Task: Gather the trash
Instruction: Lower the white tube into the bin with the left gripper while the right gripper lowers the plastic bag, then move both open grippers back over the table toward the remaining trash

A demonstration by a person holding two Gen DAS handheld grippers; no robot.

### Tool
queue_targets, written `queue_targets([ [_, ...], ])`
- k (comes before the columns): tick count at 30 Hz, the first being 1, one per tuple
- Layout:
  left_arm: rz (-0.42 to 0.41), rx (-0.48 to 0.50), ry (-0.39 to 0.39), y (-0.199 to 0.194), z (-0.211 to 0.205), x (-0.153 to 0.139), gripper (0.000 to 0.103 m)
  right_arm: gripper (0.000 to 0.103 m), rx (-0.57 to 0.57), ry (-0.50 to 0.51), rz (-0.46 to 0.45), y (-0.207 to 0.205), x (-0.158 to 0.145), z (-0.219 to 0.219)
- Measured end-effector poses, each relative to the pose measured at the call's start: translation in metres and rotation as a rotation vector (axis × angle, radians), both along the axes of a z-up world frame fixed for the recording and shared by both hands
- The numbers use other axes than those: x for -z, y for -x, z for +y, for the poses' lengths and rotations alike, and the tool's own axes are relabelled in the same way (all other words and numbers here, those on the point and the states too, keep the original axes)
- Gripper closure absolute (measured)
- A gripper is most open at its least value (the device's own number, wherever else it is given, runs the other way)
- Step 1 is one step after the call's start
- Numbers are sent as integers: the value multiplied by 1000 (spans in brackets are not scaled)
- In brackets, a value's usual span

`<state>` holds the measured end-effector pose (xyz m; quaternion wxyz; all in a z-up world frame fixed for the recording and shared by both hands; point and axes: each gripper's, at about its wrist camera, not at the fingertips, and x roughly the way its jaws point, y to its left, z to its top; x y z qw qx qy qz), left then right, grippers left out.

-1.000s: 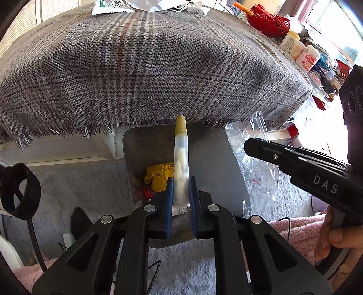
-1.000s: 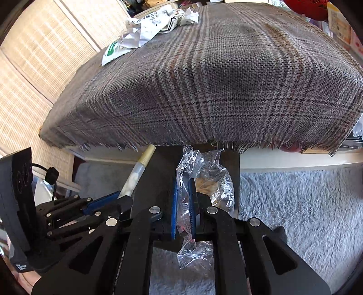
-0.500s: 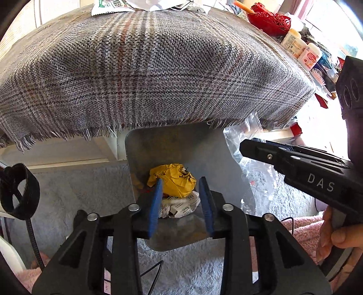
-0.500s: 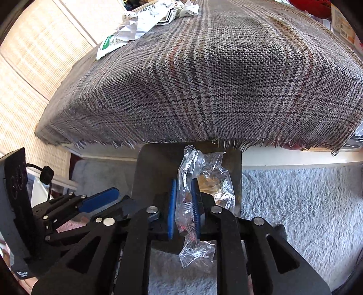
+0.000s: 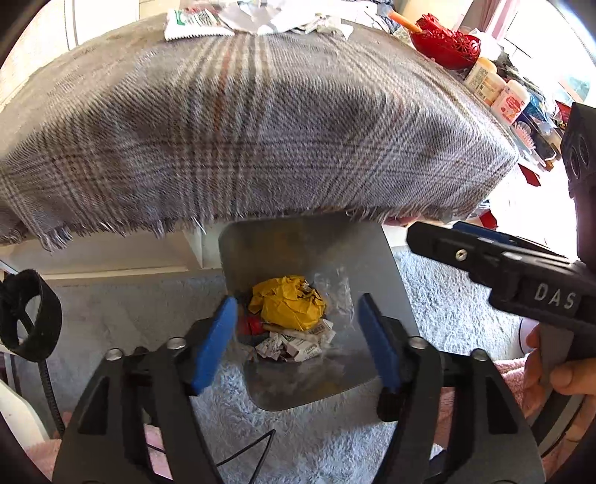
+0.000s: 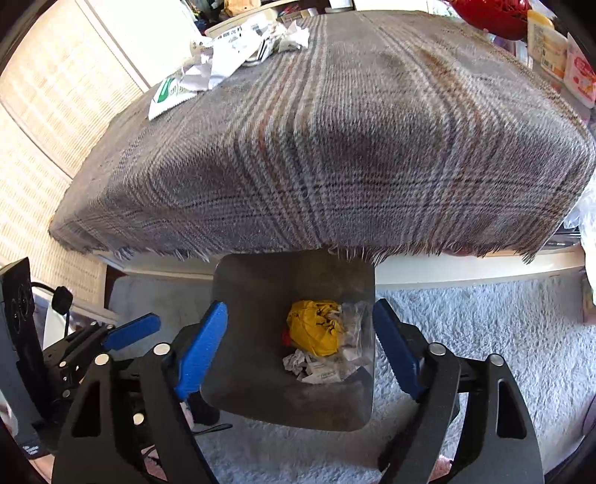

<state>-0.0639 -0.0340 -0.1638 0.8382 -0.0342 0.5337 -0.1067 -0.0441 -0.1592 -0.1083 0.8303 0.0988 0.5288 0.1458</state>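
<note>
A grey metal bin [image 5: 260,245] [image 6: 260,283] stands on the floor under the table edge. Inside lie a crumpled yellow wrapper [image 5: 287,307] [image 6: 314,327], a clear plastic bag [image 5: 335,294] [image 6: 355,320] and white paper scraps [image 5: 298,344] [image 6: 320,368]. My left gripper [image 5: 298,338] is open and empty above the bin. My right gripper [image 6: 300,346] is open and empty above the bin; it also shows in the left wrist view [image 5: 465,242]. More paper trash [image 5: 260,18] [image 6: 231,48] lies at the table's far edge.
The table wears a grey plaid cloth [image 5: 260,123] [image 6: 335,149]. A red basket [image 5: 445,44] and bottles [image 5: 495,93] stand at its right end. A shaggy grey rug [image 6: 484,335] covers the floor. A black strap [image 5: 29,316] hangs at left.
My left gripper opened and dropped the yellow-capped tube into the bin. My right gripper opened and the clear plastic bag fell into the bin.
</note>
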Motion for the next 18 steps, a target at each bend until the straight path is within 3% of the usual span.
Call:
queue_targets([
  [2, -11, -6, -9, -2, 4, -9, 25, 12, -1, -15, -17, -2, -10, -3],
  [5, -23, -18, -17, -10, 14, -25, 23, 5, -3, -18, -64, -9, -31, -9],
  [9, -57, -61, -23, -30, 35, -52, 21, 5, 17, -51, -90, -25, -52, -16],
  [18, -146, -114, -83, -91, 61, -96, 21, 5, 19, 21, -158, -80, -85, -6],
])
